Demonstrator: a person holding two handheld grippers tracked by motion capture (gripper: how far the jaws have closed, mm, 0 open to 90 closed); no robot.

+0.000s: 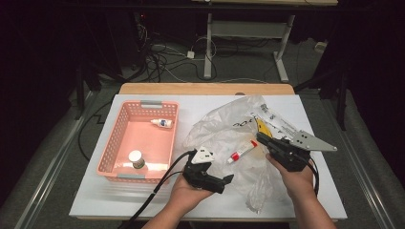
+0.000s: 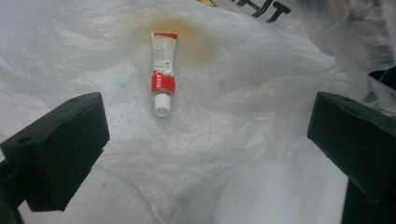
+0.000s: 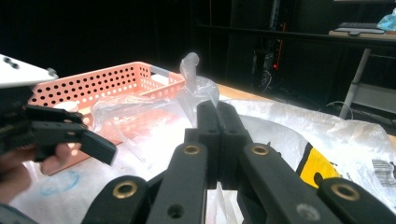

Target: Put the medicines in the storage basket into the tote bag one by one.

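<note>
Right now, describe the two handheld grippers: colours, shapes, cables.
Both are black. The left gripper has blocky jaws, a grey three-cornered plate and a black cable trailing off the table. The right gripper has a larger grey plate, brass-coloured pivot rivets and a looped black cable. Forearms are bare.

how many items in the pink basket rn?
2. A small white dropper bottle lies near the far right corner of the pink basket; a white-capped bottle sits at the near end. Nothing else shows inside.

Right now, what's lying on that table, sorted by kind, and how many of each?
Pink basket: 1
Small bottles in the basket, one upper, one lower: 2
Red-and-white tube: 1
Clear plastic bag: 1
Total: 5
</note>
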